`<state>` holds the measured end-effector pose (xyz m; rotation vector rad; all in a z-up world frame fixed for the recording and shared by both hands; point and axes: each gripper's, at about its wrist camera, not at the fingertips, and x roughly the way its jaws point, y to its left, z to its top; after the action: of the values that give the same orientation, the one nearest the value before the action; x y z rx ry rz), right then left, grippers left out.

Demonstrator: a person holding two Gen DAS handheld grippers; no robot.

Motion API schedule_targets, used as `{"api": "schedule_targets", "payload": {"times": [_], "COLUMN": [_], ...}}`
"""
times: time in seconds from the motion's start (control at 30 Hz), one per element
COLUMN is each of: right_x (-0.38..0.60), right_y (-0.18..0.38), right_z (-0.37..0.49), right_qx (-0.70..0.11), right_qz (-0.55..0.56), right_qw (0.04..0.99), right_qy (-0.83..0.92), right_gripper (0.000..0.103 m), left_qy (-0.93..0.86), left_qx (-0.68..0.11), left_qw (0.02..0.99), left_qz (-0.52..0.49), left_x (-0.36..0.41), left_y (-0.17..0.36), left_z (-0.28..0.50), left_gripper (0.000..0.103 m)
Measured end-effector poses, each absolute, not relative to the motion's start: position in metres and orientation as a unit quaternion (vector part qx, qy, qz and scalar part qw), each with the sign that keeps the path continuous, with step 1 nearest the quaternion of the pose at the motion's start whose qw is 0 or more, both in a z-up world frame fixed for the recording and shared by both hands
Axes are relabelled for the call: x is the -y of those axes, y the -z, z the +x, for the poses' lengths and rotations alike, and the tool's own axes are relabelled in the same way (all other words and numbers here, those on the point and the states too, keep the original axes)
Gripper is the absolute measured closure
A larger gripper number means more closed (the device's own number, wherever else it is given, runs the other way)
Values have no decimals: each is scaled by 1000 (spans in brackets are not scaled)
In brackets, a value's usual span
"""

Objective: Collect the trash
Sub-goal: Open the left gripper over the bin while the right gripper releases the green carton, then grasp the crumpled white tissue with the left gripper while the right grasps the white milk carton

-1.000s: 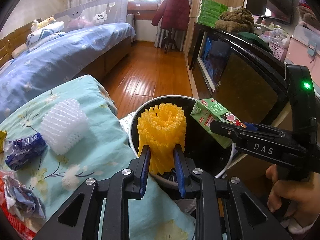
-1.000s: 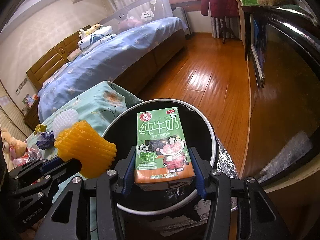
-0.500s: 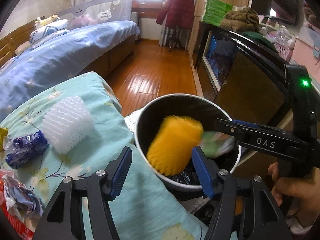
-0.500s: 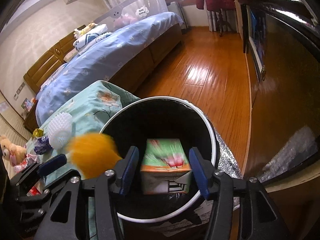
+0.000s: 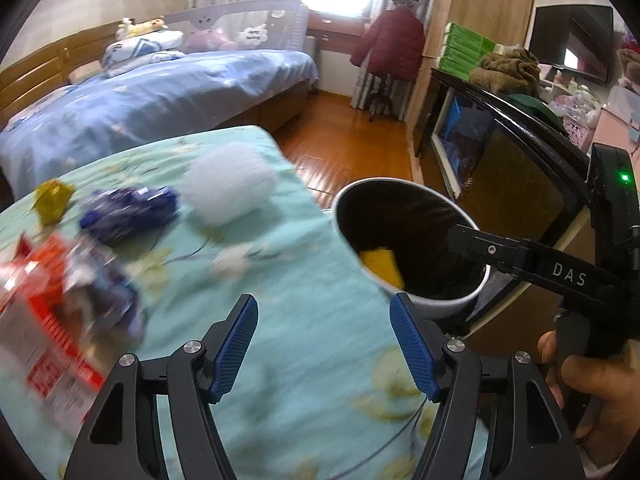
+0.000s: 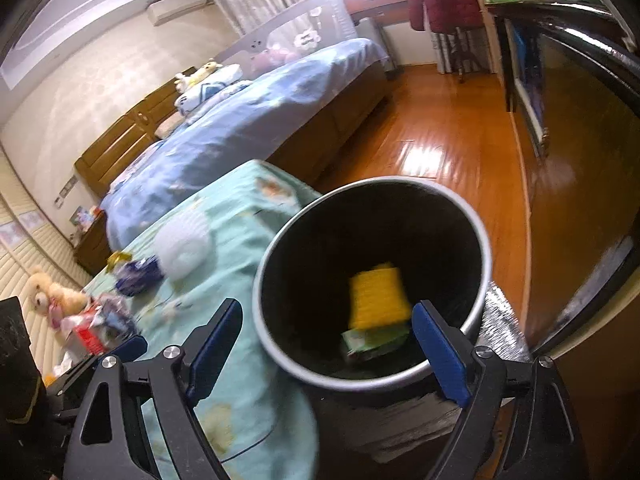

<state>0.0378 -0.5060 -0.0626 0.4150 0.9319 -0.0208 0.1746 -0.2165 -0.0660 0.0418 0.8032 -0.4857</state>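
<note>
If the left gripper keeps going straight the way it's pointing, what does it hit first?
Most likely the teal floral cloth: the left gripper, jaws opening and empty, points down at bare fabric just left of the trash bin. Depth is uncertain.

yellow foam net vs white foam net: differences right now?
The yellow foam net lies inside the bin, on the milk carton; the white foam net is on the teal cloth beside the bin. Colours differ. Neither is gripped.

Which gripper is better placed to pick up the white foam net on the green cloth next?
Left. The left gripper, its jaws opening and empty, faces the white foam net on the green floral cloth. The right gripper is over the round bin.
</note>
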Motion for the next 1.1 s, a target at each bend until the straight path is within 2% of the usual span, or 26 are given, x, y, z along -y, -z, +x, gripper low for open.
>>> {"api": "schedule_targets", "payload": {"times": [0.57, 1.1], "right_x": [415, 321], "right_y": [61, 62], "right_z": [18, 12], "right_qx": [-452, -462], "right_qz": [184, 148], "right_qw": [871, 861], "right_qy": [-63, -155], "right_gripper": [15, 15], "left_qy": [142, 54], "left_qx": [-379, -366], "left_qw": [914, 926], "left_qz": [-25, -74], "left_x": [97, 34], "left_y": [57, 41], "left_z": [59, -41], "left_gripper": [35, 35]}}
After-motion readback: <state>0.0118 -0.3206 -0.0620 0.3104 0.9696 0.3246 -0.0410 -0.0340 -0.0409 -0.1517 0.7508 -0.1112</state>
